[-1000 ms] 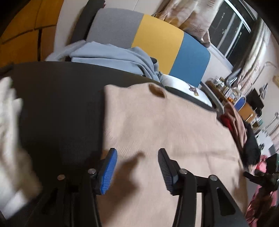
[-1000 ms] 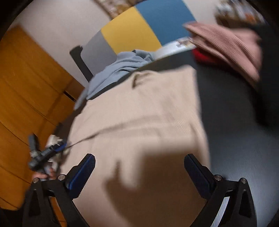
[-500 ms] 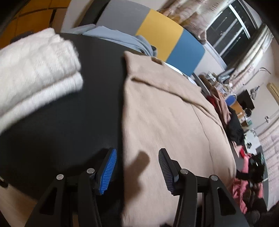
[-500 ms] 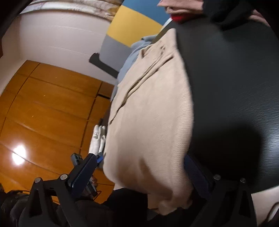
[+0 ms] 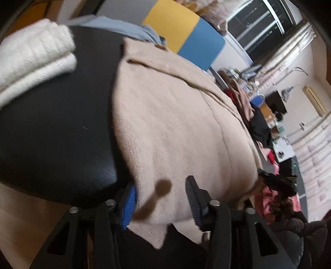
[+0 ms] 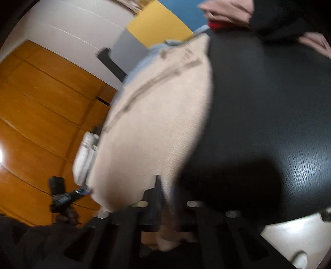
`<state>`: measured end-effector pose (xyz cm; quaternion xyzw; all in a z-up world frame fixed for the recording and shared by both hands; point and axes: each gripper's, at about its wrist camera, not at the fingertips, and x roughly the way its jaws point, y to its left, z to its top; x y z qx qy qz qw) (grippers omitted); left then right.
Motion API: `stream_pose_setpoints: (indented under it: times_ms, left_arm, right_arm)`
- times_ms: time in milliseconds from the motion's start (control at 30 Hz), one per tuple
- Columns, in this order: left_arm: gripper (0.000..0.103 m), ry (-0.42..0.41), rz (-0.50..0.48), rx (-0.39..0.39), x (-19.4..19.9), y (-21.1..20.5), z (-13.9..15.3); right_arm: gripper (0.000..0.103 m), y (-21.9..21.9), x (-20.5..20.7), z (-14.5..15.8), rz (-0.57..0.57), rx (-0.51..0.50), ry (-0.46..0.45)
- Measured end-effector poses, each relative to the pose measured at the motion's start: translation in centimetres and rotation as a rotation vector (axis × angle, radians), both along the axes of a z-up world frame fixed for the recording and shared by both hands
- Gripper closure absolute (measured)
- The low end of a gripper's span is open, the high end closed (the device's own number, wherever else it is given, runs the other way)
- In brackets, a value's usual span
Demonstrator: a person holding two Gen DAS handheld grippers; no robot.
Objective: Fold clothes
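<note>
We see our left gripper (image 5: 161,198) with its two blue-padded fingers spread apart, released, at the near hem of the beige knitted sweater (image 5: 175,128). The hem lies between the fingers and hangs a little over the table edge; whether the left pad touches the cloth, we cannot tell for sure. Our right gripper (image 6: 165,198) has its fingers brought close together, clenched on a fold of the same beige knitted sweater (image 6: 153,128) at its near right corner; the picture is blurred here, but the cloth passes between the fingers and hangs below them.

The sweater lies spread flat on the black wood-grain table (image 5: 55,132), with its collar at the far side. To the left of it, apart from it, rests a folded white fluffy garment (image 5: 35,58). Behind the collar lies a crumpled light blue garment (image 5: 115,24). Beyond that stands a panel in grey, yellow and blue blocks (image 5: 186,35). On the right far part of the table there is a heap of pink, red and black clothes (image 6: 258,14). The floor at the left is orange wood (image 6: 41,103).
</note>
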<state>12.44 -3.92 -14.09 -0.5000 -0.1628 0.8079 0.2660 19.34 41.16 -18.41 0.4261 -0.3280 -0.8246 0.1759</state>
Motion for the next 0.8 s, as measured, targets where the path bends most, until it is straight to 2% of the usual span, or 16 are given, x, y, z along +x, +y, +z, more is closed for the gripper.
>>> stream_pose_setpoints:
  times_ms: [200,233,267,333,367,400,567,600,667,733,800]
  left_arm:
    - [0.057,0.006,-0.039,-0.039,0.2,1.0,-0.1]
    - [0.057,0.002,-0.048,-0.042,0.2,1.1,-0.2]
    - [0.060,-0.003,-0.057,-0.045,0.2,1.2,-0.3]
    - [0.075,-0.011,-0.076,-0.050,0.2,1.5,-0.5]
    - [0.083,-0.015,-0.085,-0.052,0.2,1.6,-0.6]
    - [0.086,-0.019,-0.094,-0.055,0.2,1.7,-0.7]
    - [0.090,-0.036,-0.140,-0.071,0.2,2.3,-1.1]
    - [0.090,-0.032,-0.142,-0.075,0.2,2.4,-1.2]
    - [0.090,-0.026,-0.145,-0.082,0.2,2.5,-1.2]
    - [0.091,-0.023,-0.152,-0.090,0.3,2.6,-1.2]
    - [0.093,-0.021,-0.162,-0.083,0.2,2.6,-0.9]
  right_arm:
    - [0.091,0.9,0.3,-0.9,-0.012,-0.107,-0.005]
    - [0.085,1.0,0.3,-1.0,-0.009,-0.121,-0.009]
    - [0.081,1.1,0.5,-0.9,0.001,-0.140,-0.012]
    - [0.061,1.2,1.0,-0.5,0.032,-0.148,-0.012]
    - [0.057,0.9,1.1,-0.2,0.049,-0.136,-0.012]
    - [0.052,0.7,1.2,0.1,0.065,-0.121,-0.011]
    - [0.052,-0.7,1.6,1.0,0.125,0.020,-0.021]
    - [0.055,-0.9,1.6,1.1,0.143,0.047,-0.031]
    - [0.067,-1.1,1.7,1.2,0.156,0.121,-0.046]
    - [0.089,-0.6,1.7,0.8,0.147,0.150,-0.063]
    - [0.091,0.0,1.8,0.5,0.139,0.143,-0.071]
